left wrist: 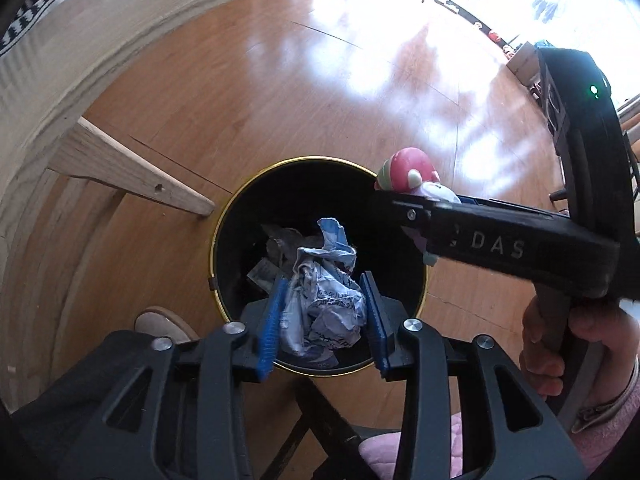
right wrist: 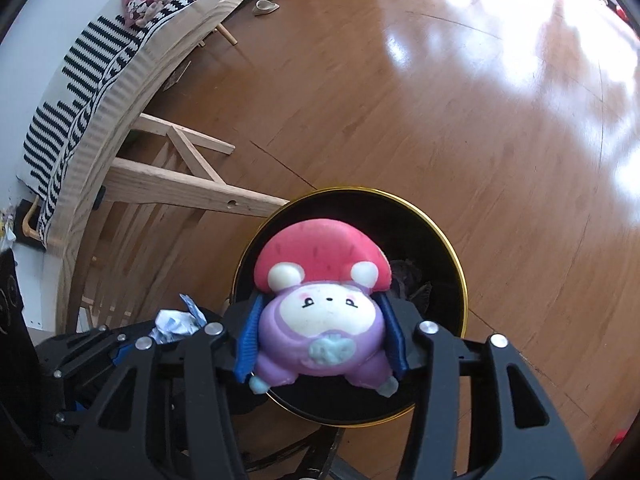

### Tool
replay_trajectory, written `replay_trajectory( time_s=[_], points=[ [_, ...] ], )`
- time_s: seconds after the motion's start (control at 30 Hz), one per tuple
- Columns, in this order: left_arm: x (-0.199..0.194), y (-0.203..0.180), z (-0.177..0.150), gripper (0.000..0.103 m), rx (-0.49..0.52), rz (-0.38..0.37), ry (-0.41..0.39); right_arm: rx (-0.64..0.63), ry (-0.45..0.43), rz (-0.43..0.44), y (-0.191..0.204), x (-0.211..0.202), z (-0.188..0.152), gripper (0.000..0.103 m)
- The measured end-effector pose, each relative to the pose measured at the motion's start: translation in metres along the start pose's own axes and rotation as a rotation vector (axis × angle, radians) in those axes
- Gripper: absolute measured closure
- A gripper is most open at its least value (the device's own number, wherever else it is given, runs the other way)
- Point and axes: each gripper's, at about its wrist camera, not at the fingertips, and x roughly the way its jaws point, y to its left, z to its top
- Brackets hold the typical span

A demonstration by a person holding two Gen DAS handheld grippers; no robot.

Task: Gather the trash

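Over bin (left wrist: 224, 216): paper (left wrist: 320, 304) between tongs (left wrist: 322, 320)

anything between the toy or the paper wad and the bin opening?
Nothing visible. The crumpled paper sits between the left gripper fingers directly over the black bin, and the plush toy in the right gripper hangs over the same open mouth.
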Motion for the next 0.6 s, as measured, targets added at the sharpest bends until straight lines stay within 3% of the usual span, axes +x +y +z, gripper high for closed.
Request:
replay_trajectory(
  time_s=[0.03,0.07,0.1,0.2,0.33,0.43,0.5,0.6],
  points=[
    [0.001,-0.001,-0.001,0.042,-0.006,0.004,0.006,0.021,0.013,0.025,-0.004,0.0,0.003,0.033],
    [0.003,-0.001,-0.002,0.022,-0.012,0.006,0.009,0.039,0.016,0.039,-0.006,0.001,0.006,0.016],
    [0.005,-0.003,-0.004,0.008,-0.017,0.011,0.003,0.055,0.012,0.049,-0.01,-0.001,0.009,0.011],
    [0.0,-0.005,-0.005,0.006,-0.022,0.0,-0.021,0.071,-0.034,-0.045,-0.019,-0.014,0.02,0.007],
    [-0.028,0.006,0.001,0.006,-0.066,0.082,-0.078,0.019,-0.137,-0.254,-0.009,-0.038,0.035,0.007],
    [-0.081,0.025,0.005,0.006,-0.108,0.11,-0.2,-0.038,-0.254,-0.26,0.025,-0.061,0.041,0.007],
    [-0.122,0.048,0.006,0.006,-0.152,0.187,-0.302,-0.081,-0.289,-0.244,0.053,-0.069,0.047,0.007],
    [-0.172,0.092,-0.001,0.006,-0.245,0.249,-0.378,-0.189,-0.349,-0.198,0.121,-0.079,0.057,0.007]
  ],
)
